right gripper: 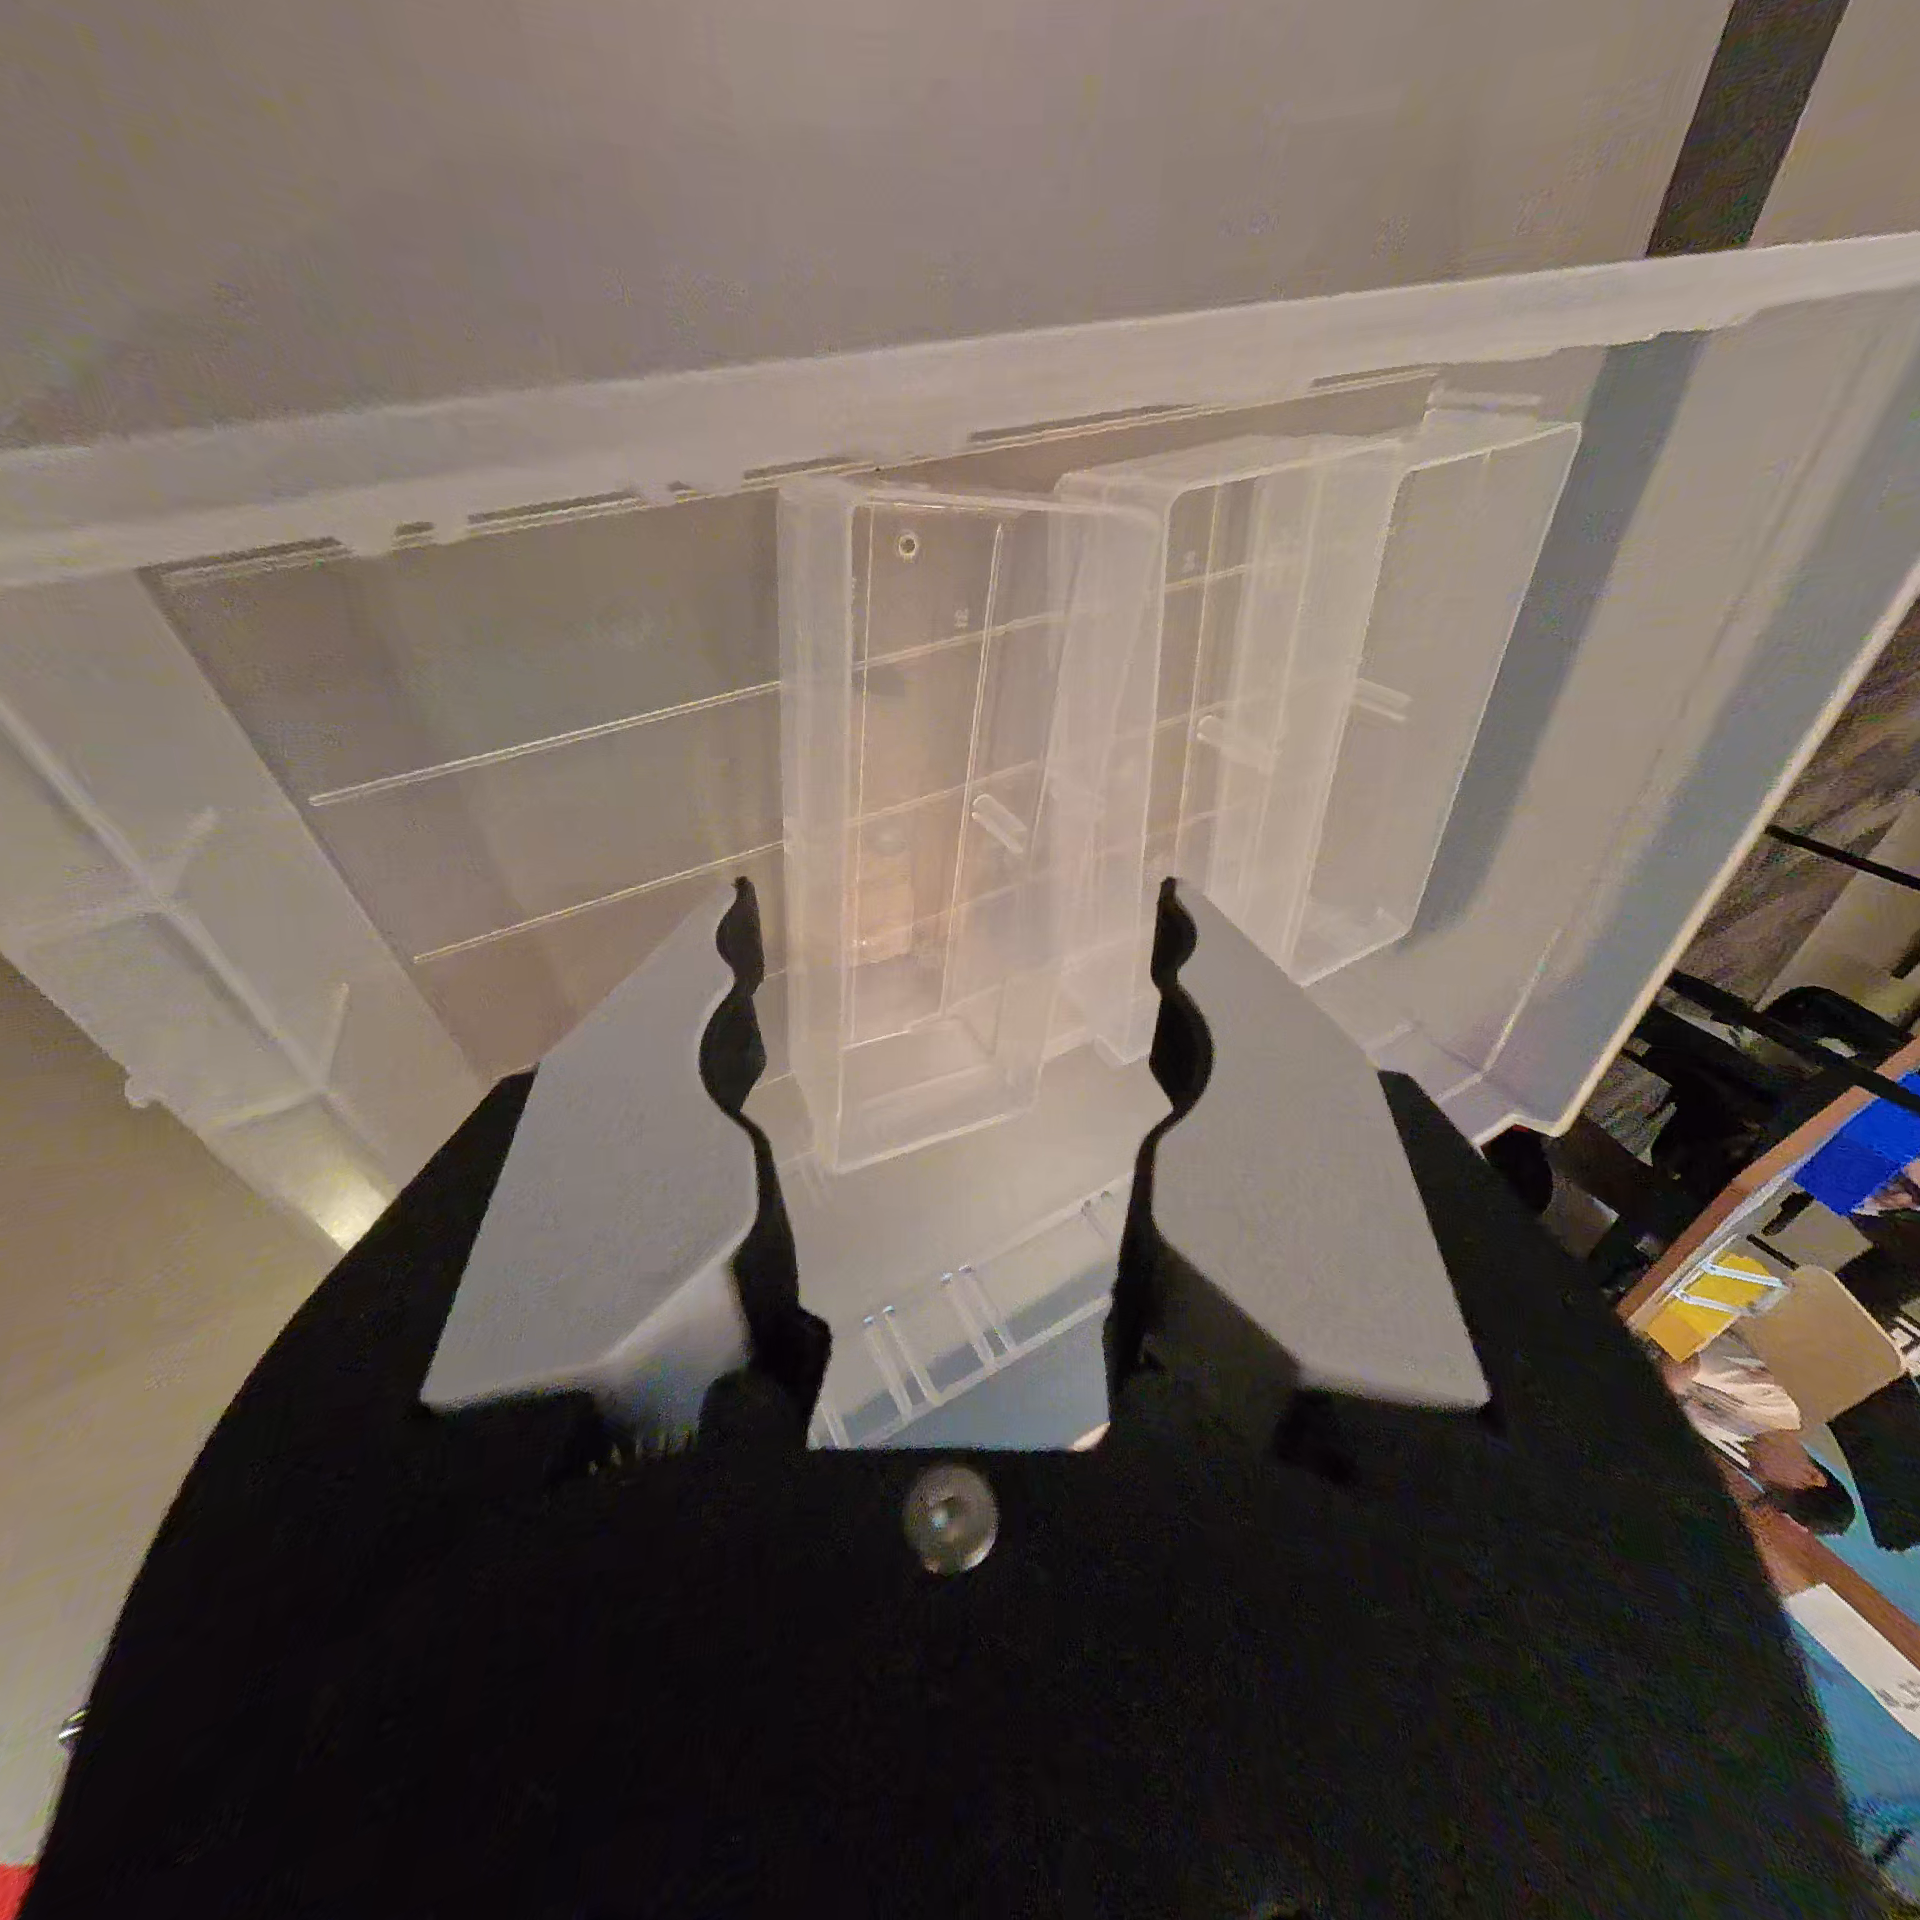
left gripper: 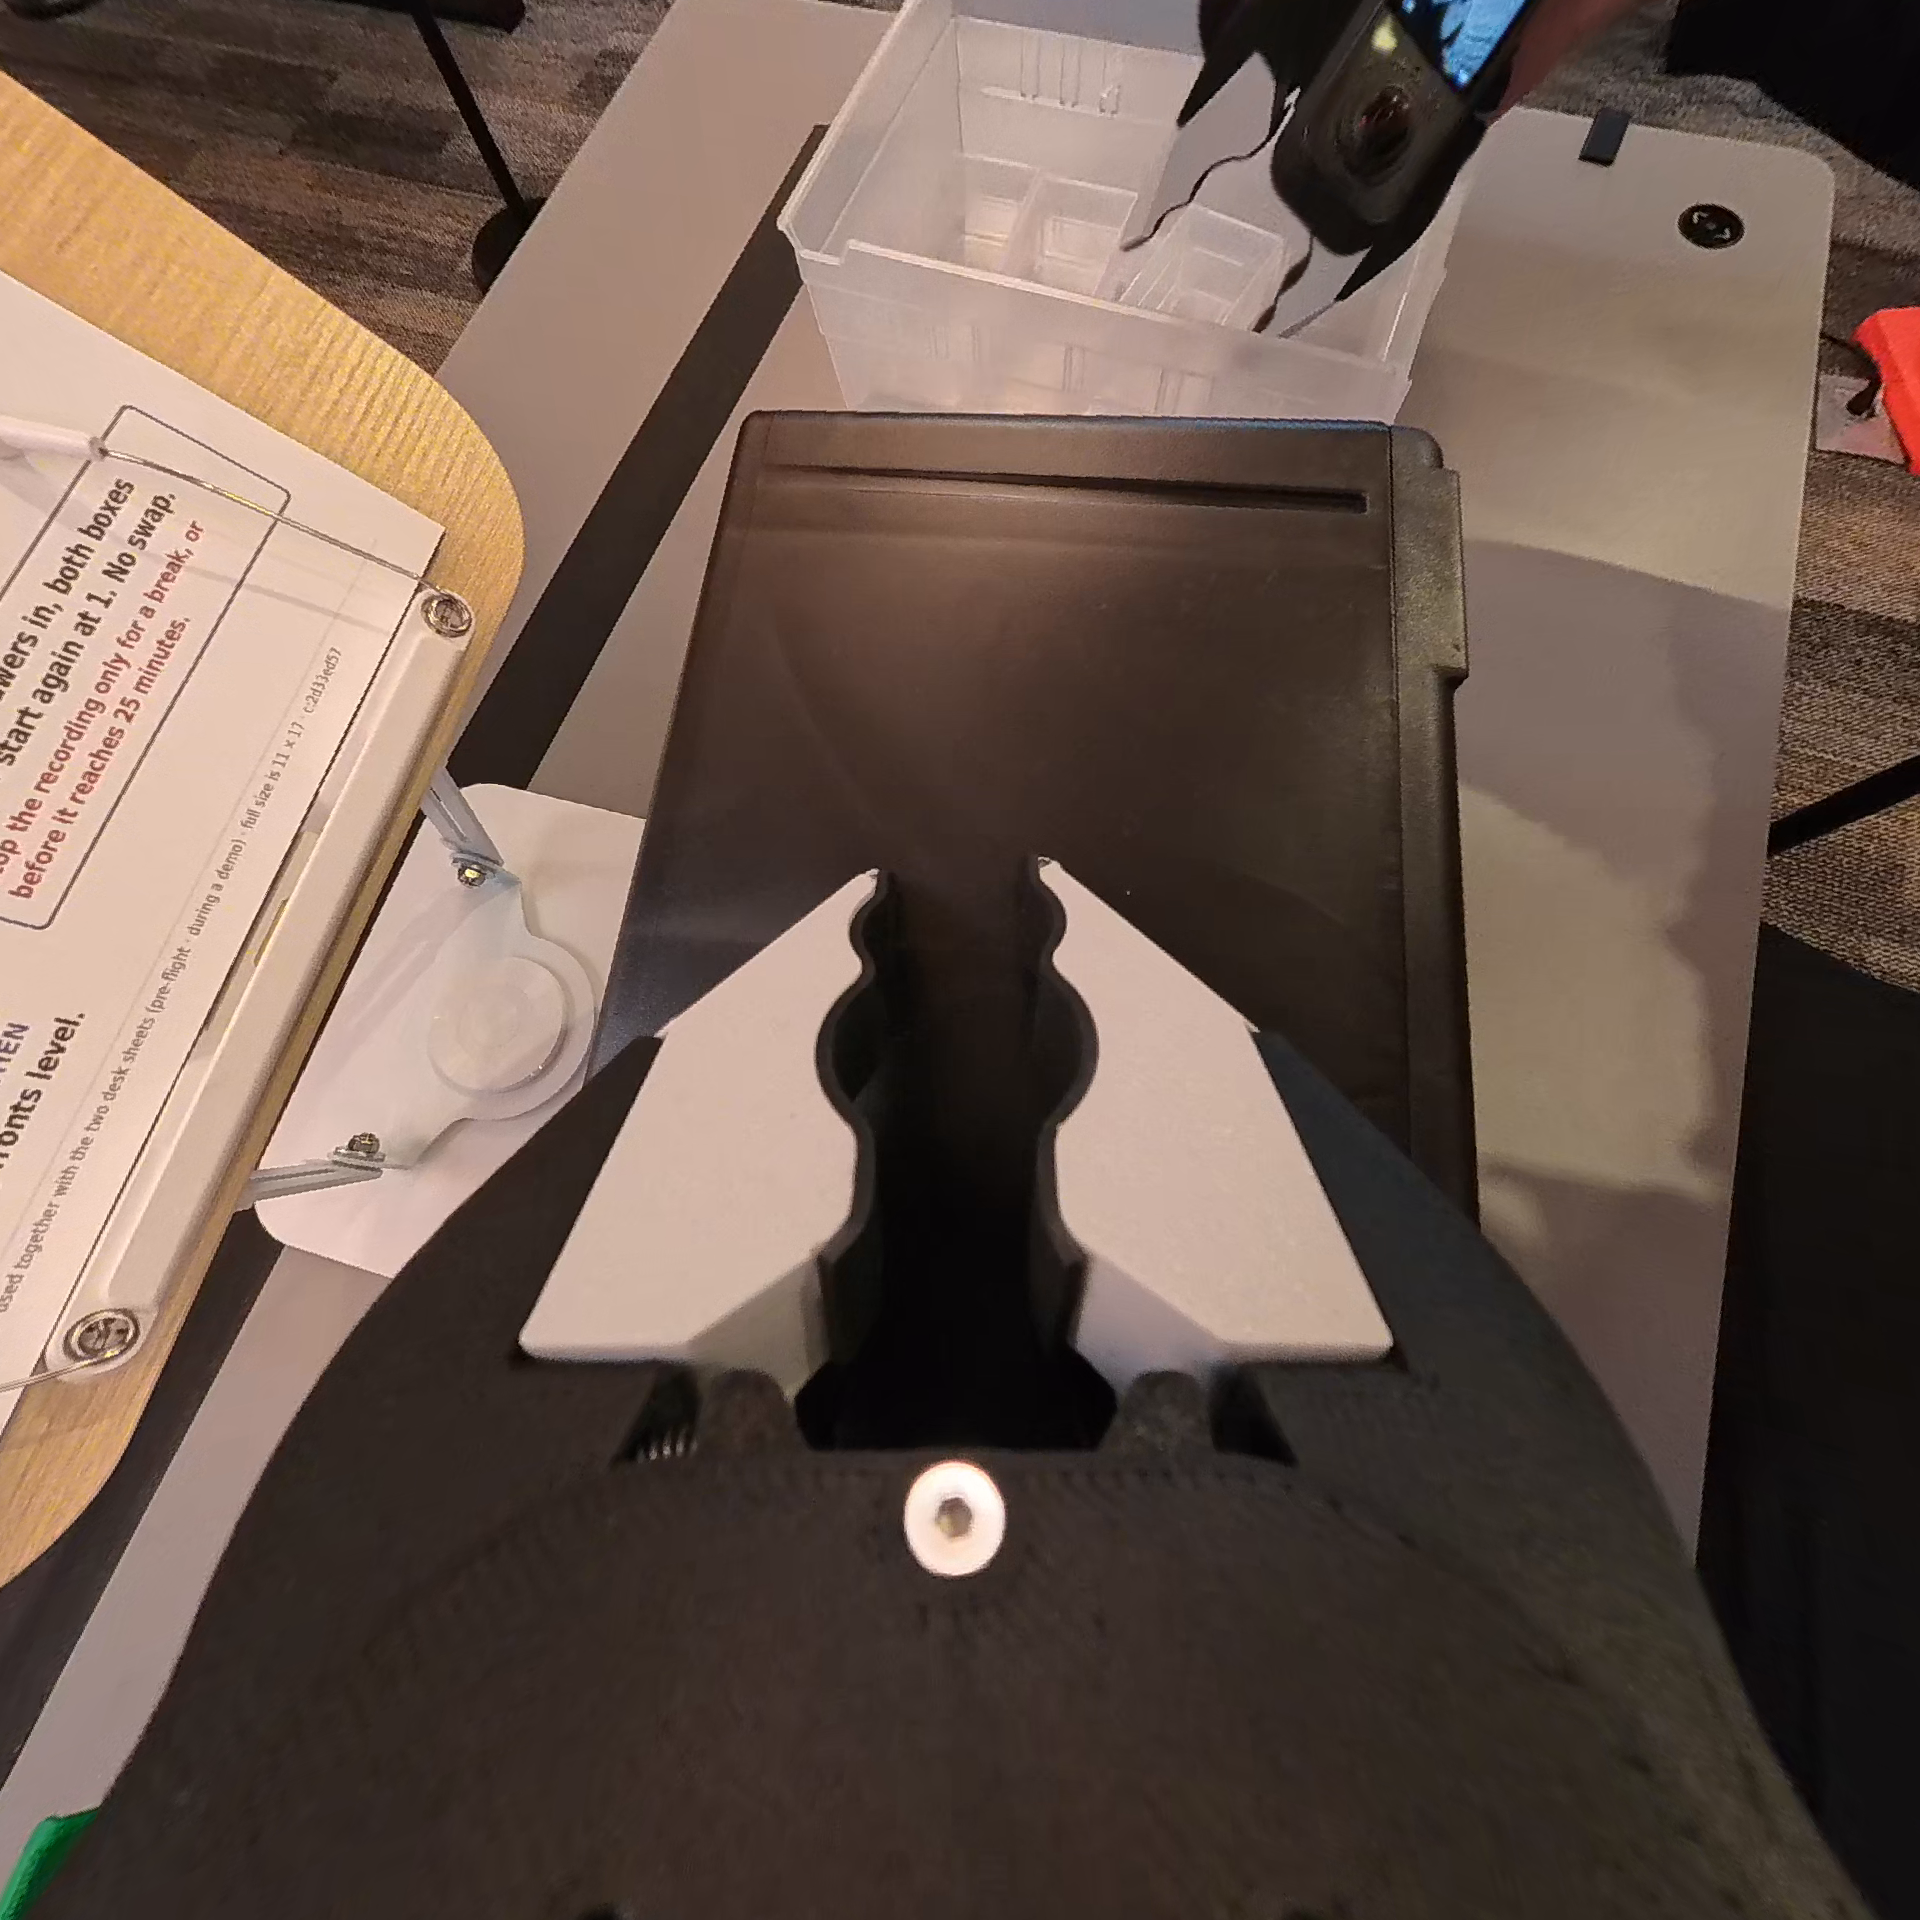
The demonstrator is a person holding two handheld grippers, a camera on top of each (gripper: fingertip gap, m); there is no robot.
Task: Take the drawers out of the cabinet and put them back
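Right gripper [right gripper: 956, 904], jaws wide and empty, hangs over two small clear drawers [right gripper: 914, 790]: judged light, rigid, slippery; take by one wall.

- A printed sheet [left gripper: 156, 727] is held under a clear holder on a wooden board [left gripper: 343, 416], at left
- A grey table [left gripper: 1621, 644] is seen below
- A red object [left gripper: 1886, 374] is glimpsed at right
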